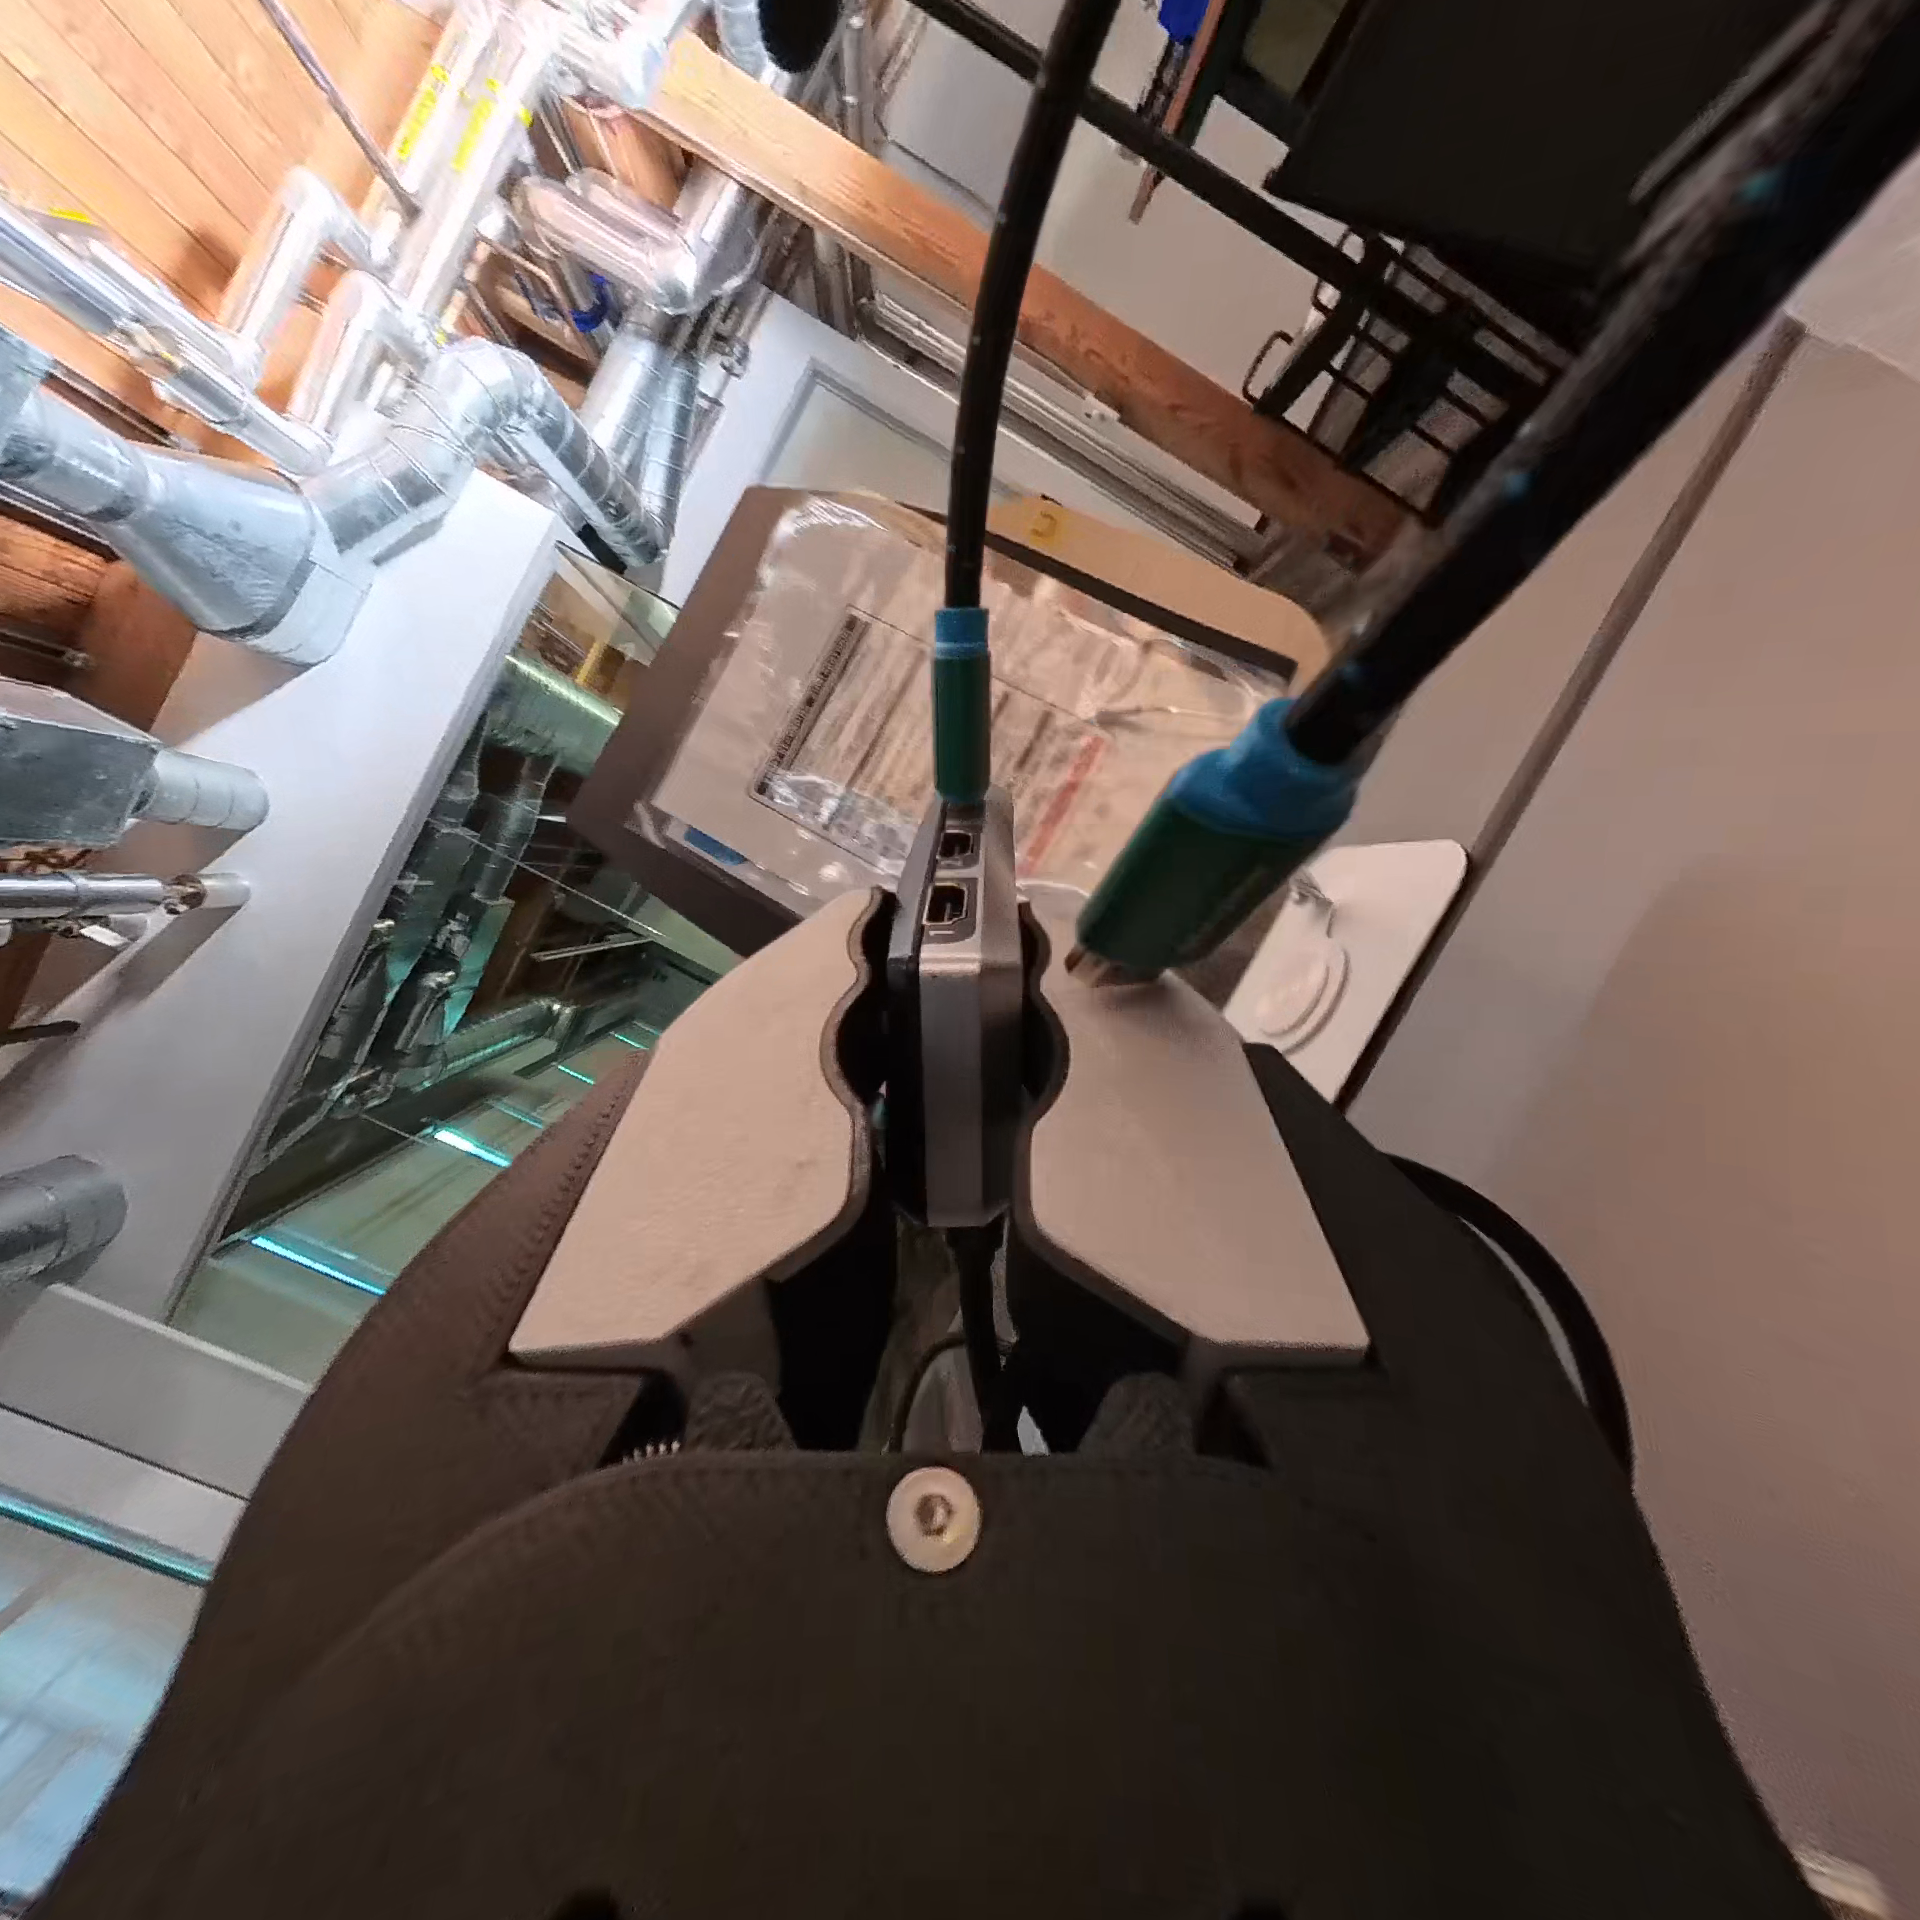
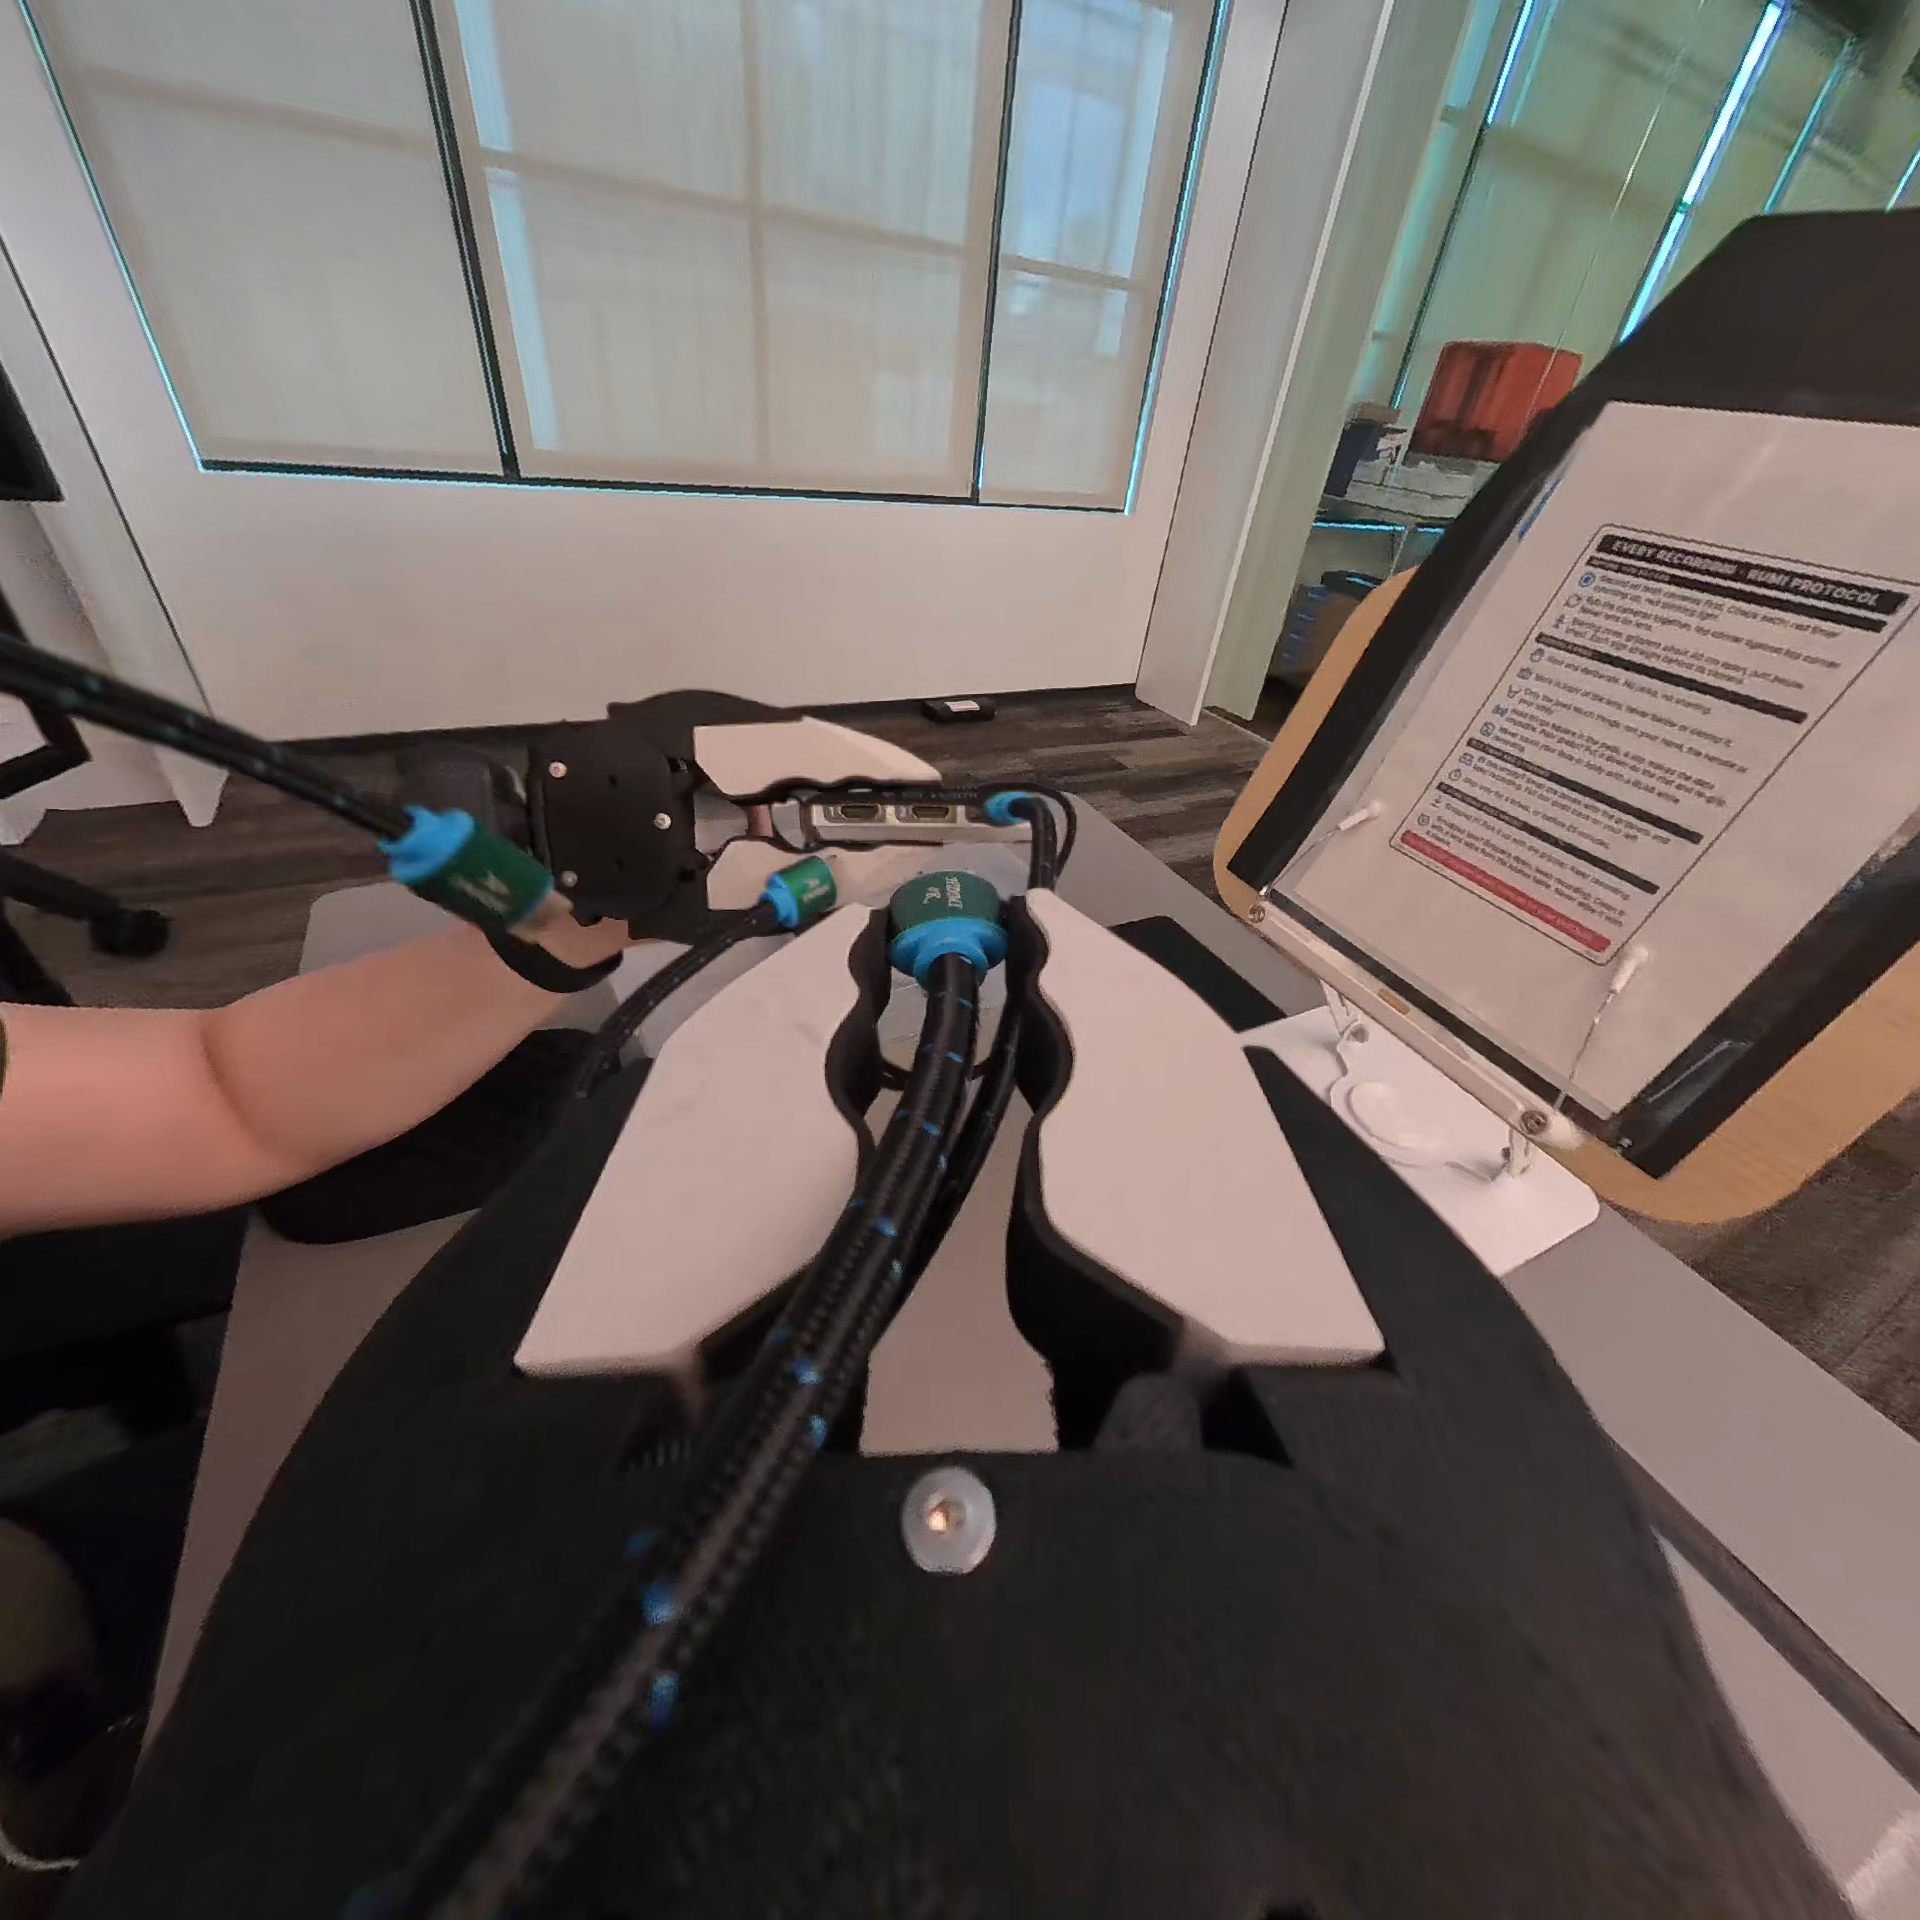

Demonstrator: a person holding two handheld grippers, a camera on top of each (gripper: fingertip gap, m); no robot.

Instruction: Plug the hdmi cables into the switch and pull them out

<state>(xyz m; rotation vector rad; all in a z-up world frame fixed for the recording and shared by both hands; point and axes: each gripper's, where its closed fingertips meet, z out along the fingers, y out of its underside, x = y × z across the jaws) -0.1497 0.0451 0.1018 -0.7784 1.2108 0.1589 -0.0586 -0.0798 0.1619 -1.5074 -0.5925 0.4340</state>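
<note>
Beneath frosted windows (image 2: 582, 229), over a grey table (image 2: 1714, 1455), the left gripper (image 2: 748, 821) clamps the HDMI switch (image 2: 894, 816); the right gripper (image 2: 940, 935) pinches a green HDMI plug (image 2: 940, 904) beside a laminated instruction sheet (image 2: 1621, 748).

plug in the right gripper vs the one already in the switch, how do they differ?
The held plug is clamped in the right gripper, free of any port; the seated plug sits in the end port of the switch. The held plug aims at the switch from the side; the seated plug stands in line with the switch's ports, beside two empty ones. Both have green bodies, blue collars and black cables. The left gripper clamps the switch.
</note>
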